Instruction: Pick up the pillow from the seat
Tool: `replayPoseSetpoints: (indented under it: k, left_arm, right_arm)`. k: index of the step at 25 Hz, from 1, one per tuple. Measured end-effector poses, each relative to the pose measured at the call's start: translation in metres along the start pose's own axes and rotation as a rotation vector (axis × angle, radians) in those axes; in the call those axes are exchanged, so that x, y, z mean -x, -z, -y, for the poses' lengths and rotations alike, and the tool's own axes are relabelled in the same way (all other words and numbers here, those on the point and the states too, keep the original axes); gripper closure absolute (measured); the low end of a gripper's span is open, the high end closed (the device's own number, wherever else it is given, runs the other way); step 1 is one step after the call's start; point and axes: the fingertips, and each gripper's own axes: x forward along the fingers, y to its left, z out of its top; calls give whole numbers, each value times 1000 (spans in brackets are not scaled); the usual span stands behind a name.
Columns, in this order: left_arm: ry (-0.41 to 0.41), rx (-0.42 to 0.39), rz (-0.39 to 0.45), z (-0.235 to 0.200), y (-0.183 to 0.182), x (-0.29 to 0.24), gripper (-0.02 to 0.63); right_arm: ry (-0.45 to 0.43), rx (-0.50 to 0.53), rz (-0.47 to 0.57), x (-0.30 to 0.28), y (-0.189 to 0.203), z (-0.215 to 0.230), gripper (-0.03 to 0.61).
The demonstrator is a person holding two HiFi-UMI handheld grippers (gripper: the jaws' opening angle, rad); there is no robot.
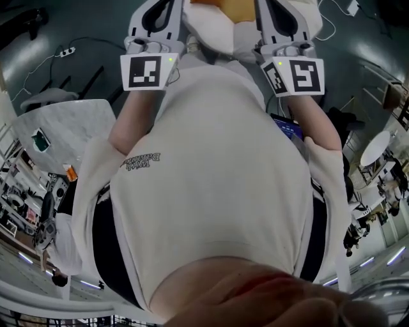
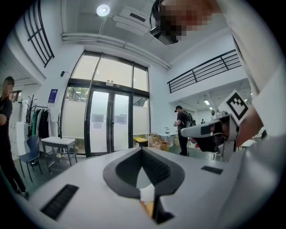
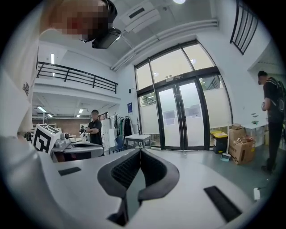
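Observation:
No pillow or seat shows clearly in any view. The head view looks down my white shirt (image 1: 211, 191). My left gripper (image 1: 156, 25) and right gripper (image 1: 281, 22) are held side by side at the top edge, with their tips cut off. Between them sits a white and tan patch (image 1: 220, 19); I cannot tell what it is. In the left gripper view the left gripper (image 2: 142, 151) has its jaws meeting at the tips, with nothing between them. The right gripper (image 3: 140, 152) is likewise shut and empty. Both point out into a hall.
Tall glass doors (image 2: 111, 120) fill the far wall. A small table (image 2: 58, 143) and a blue chair (image 2: 32, 150) stand at the left. A person (image 2: 182, 127) stands near cardboard boxes (image 3: 241, 150). Another person (image 3: 94, 127) stands by a coat rack.

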Motion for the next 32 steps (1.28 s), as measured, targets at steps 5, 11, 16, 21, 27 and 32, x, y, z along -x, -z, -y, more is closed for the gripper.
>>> replayPoseSetpoints:
  k: [5,11,16,21,27,32]
  left_arm:
    - [-3,4,-6,-11,16,-27,604]
    - [-14,29,-41,-33,64,-70,604]
    - [-9,54,-40,-52,122,-110,604]
    - [9,63,-87,-66,210,-139,604]
    - [19,38,-178,-81,337,-159,604]
    - [7,49,-245,-81,436,-182,604]
  right_arm:
    - [12,-53,-45,-37,25,28,568]
    - [19,-115,-162,-102,88,52,409]
    - [47,-157,-258,-156,166,69,356]
    - [72,-199,-349,-196,260,85,318]
    - [109,-291,-458,-229,393,95,293]
    - [135,-318,-545,-246,507,112,262]
